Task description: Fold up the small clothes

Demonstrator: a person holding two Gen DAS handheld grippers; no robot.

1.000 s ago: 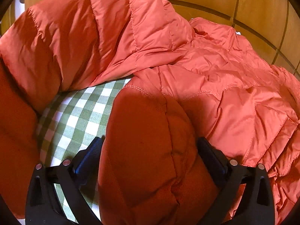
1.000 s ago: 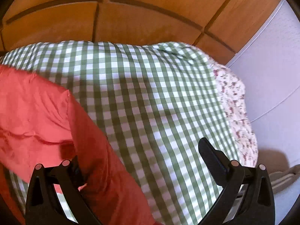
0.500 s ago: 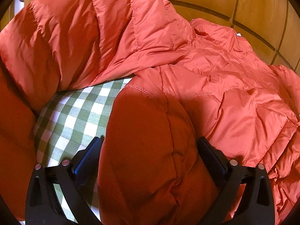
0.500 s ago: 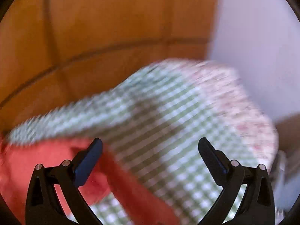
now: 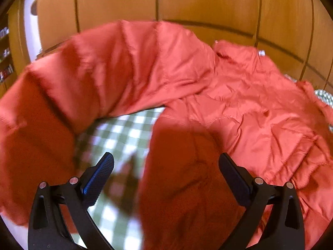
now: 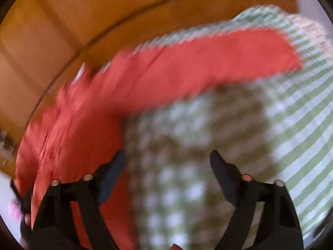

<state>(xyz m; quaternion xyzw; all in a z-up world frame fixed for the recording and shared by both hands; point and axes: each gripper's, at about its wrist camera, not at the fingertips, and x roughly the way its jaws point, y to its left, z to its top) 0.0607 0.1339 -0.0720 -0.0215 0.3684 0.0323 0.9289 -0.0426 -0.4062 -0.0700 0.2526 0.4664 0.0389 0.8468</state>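
**Puffy jacket, soft grip**

Between my left gripper's (image 5: 166, 166) spread fingers lies a fold of the orange quilted jacket (image 5: 239, 108), bulging up toward the lens. The jaws stand wide and the pads do not press on the cloth, though the fold crowds close to the right pad. The garment sprawls across the green checked cloth (image 5: 124, 129), one sleeve (image 5: 100, 73) arching round in a loop on the left, the body rumpled away to the right, wooden panels (image 5: 208, 0) behind it.

My right gripper (image 6: 167, 162) is blurred; its jaws are closing with only checked cloth showing between them, and the jacket's red edge sits just beside the left finger.

I judge this thing light, padded and springy, with a slick shell. It will slump wherever I lift it and puff back out of any crease. A pinch on the fat of a quilted panel may slide off; I would rather take a stitched seam, the cuff or the hem, where the layers are thin and firm.
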